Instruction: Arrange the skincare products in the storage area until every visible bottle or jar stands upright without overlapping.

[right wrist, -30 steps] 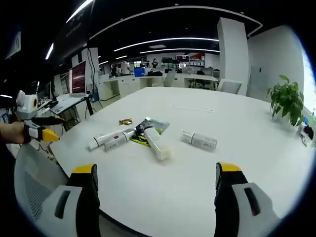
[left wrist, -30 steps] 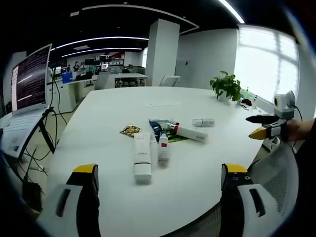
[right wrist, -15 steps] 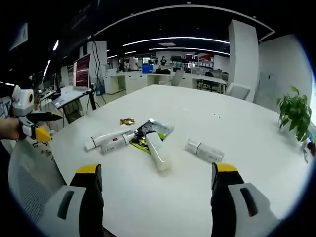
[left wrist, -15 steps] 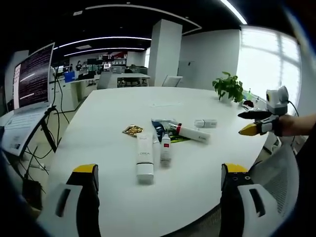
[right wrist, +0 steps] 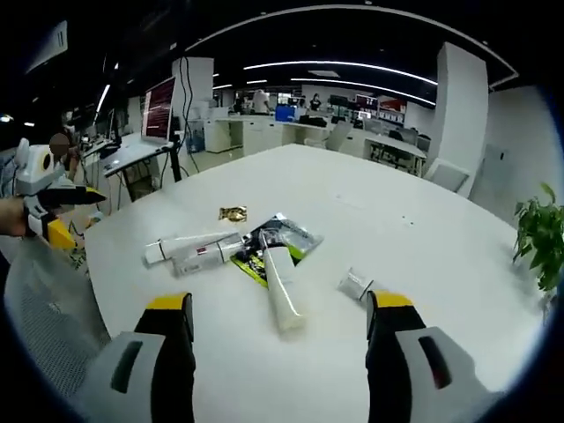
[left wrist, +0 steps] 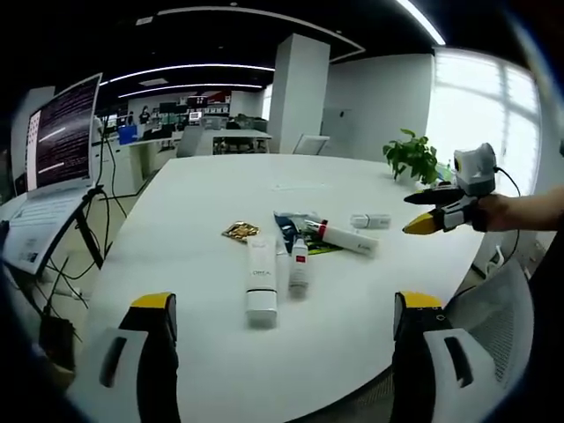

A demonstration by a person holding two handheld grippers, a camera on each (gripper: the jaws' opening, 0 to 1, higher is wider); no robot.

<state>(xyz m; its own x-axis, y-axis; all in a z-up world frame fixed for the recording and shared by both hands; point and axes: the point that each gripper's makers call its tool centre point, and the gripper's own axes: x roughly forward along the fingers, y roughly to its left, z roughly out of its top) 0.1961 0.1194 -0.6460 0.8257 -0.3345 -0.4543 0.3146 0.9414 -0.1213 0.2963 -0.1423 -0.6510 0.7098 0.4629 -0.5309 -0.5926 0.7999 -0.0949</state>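
I have both grippers held back at the near edge of the white surface point(left wrist: 176, 229), so that the whole cluster of products sits ahead of me before I commit to one. The left gripper point(left wrist: 286, 322) has its fingers spread wide with nothing between them, and the right gripper point(right wrist: 280, 317) is the same, spread and empty.

In the left gripper view, mid-frame, the large white tube point(left wrist: 261, 280) lies flat, pointing toward me, with a smaller red-labelled tube point(left wrist: 300, 264) just beside it on its right. Behind them a red-banded tube point(left wrist: 342, 238) lies slantwise over a crumpled green-and-dark packet point(left wrist: 300, 231), so those overlap. A short white bottle point(left wrist: 370, 221) lies on its side further right, apart from the rest, and a small gold wrapper point(left wrist: 240, 231) sits to the left. At right of that frame the right gripper comes in, pointing at the cluster.

Nothing stands upright yet, so I judge the task barely begun. The lone short bottle in front of my right fingers looks the easiest first pick, being free of neighbours.
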